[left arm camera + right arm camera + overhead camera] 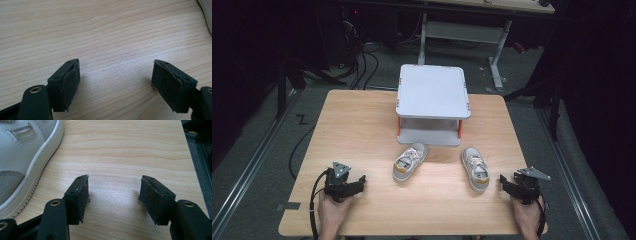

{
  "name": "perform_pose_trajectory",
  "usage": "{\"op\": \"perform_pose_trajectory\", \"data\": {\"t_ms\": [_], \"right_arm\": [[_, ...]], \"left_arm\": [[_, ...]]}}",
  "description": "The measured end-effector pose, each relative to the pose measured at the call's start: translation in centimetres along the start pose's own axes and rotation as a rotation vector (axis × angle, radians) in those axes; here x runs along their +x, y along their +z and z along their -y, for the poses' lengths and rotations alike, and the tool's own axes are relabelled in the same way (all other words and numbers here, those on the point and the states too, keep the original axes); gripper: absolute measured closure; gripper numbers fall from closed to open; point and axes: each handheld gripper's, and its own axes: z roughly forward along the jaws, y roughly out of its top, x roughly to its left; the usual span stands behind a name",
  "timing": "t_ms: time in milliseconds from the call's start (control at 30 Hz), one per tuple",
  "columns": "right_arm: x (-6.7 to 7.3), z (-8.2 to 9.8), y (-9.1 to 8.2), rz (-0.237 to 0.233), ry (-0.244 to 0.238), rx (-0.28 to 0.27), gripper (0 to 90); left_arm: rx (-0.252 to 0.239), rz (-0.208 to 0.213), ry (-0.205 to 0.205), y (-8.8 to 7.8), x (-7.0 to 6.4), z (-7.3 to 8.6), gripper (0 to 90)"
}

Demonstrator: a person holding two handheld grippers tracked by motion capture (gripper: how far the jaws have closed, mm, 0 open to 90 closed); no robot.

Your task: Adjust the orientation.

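While resting at the near edge of the light wooden table (pixel 362 125), held apart at opposite corners, both gripped from below by a hand. At the near left, black left gripper (pixel 346 184) with a grey three-cornered plate on top, jaws spread wide over bare wood, nothing between the pads (pixel 71 83). At the near right, black right gripper (pixel 511 184), likewise spread wide and empty, its pads (pixel 81 195) hovering just over the tabletop, close beside the rubber-edged sole of a shoe. Farther in, near the table's middle, two small white-and-grey lace-up sneakers with tan heels: left sneaker (pixel 410 161) lying angled, toe toward the far right; right sneaker (pixel 475 168) pointing roughly away, heel nearest the right gripper. Well apart from each other, neither touched by a jaw. Beyond them, at the far edge, a pale grey two-tier plastic shelf with orange posts (pixel 433 102), flat top bare, lower tier open toward the sneakers. Behind the table, dark floor with cables and a desk frame.
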Motion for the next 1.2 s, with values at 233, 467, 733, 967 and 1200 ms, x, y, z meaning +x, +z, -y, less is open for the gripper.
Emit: {"op": "perform_pose_trajectory", "data": {"t_ms": [233,467,733,967,1200], "right_arm": [[0.0,0.0,0.0,-0.003,-0.006,-0.001,38.5],[0.0,0.0,0.0,-0.006,-0.008,0.0,37.6],[0.0,0.0,0.0,-0.008,-0.003,-0.001,38.5],[0.0,0.0,0.0,-0.005,-0.005,-0.001,37.8],[0.0,0.0,0.0,-0.007,0.004,0.001,37.9]], "left_arm": [[0.001,-0.001,0.0,0.0,0.0,0.0,23.2],[-0.002,0.005,0.017,-0.1,0.1,0.0,23.8],[-0.006,0.038,0.061,-0.2,-0.2,-0.2,37.2],[0.021,0.129,0.079,-0.3,-0.6,-0.8,46.8],[-0.014,0.148,0.123,-1.2,-1.7,-2.3,50.3]]}}
